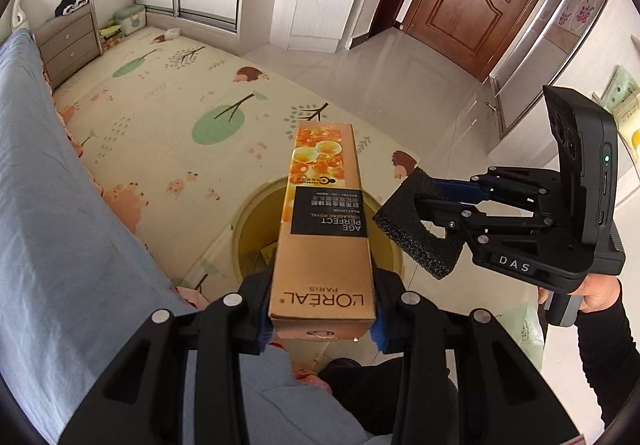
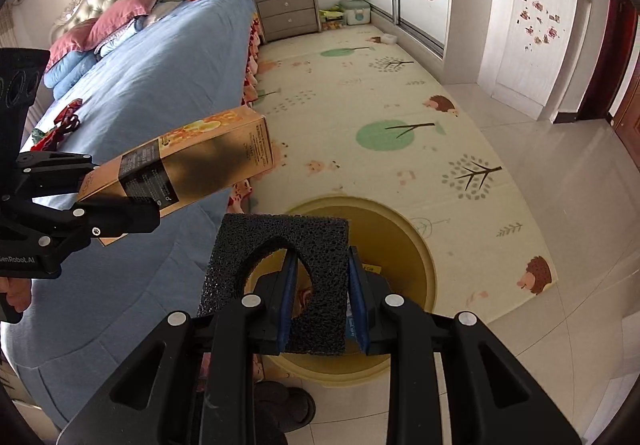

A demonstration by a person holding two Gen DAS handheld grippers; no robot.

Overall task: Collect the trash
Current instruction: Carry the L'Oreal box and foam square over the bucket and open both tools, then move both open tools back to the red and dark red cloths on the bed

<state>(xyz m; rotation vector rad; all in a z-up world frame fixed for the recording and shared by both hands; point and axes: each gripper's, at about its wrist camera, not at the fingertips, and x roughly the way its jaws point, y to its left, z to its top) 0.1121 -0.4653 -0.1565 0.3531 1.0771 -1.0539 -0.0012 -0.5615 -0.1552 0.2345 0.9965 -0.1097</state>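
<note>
1. Left wrist view: the left claw (image 1: 320, 309) is clamping the near end of a carton (image 1: 326, 229), which is hanging above the bin (image 1: 248, 221) on the mat (image 1: 168, 117). The right claw (image 1: 416, 225), right of the carton, is pinching a foam block (image 1: 400, 221).
2. Right wrist view: the right claw (image 2: 320, 297) is gripping the foam block (image 2: 320, 245) over the bin (image 2: 400, 241); the carton (image 2: 188, 169) is hanging left of the bin, beside the bed (image 2: 140, 93), gripped by the left claw (image 2: 120, 213).

Both wrist views look forward and steeply down from close above the yellow bin (image 1: 390, 241) (image 2: 416, 245). Each shows the other gripper, the play mat (image 1: 168, 113) (image 2: 360, 93) and the bed (image 1: 48, 205) (image 2: 152, 77).
</note>
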